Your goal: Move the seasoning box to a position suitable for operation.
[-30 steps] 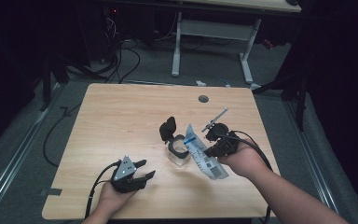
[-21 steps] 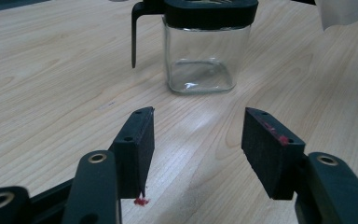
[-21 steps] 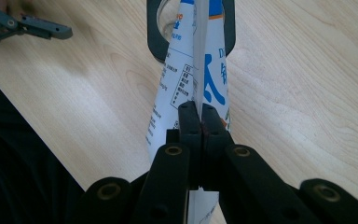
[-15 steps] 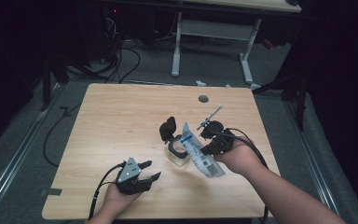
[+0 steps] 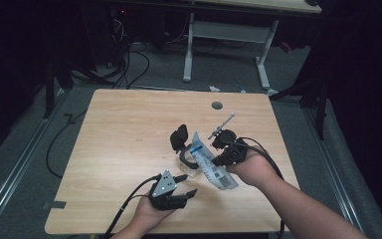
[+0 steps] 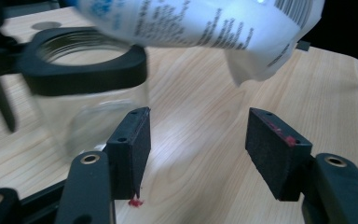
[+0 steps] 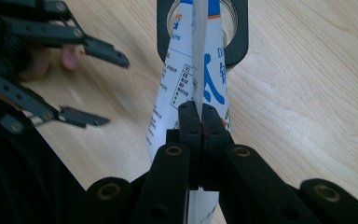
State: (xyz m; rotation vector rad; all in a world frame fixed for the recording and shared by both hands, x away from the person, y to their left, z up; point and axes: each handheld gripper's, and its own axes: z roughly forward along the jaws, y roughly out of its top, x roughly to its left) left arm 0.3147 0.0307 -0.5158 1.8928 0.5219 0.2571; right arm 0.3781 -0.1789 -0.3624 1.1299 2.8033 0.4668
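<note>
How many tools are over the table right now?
2. Left tool is near the front edge, open, with nothing between its pads, just short of the jar. Right tool is right of the jar, shut on the pouch, tipped over the jar's mouth.

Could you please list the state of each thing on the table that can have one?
Glass jar: upright, lid off, mouth open.
Black lid: off, resting beside the jar.
White packet: tilted, its end at the jar's mouth.
Right gripper: shut on the packet.
Left gripper: open, jaws just widened, nothing between them.
</note>
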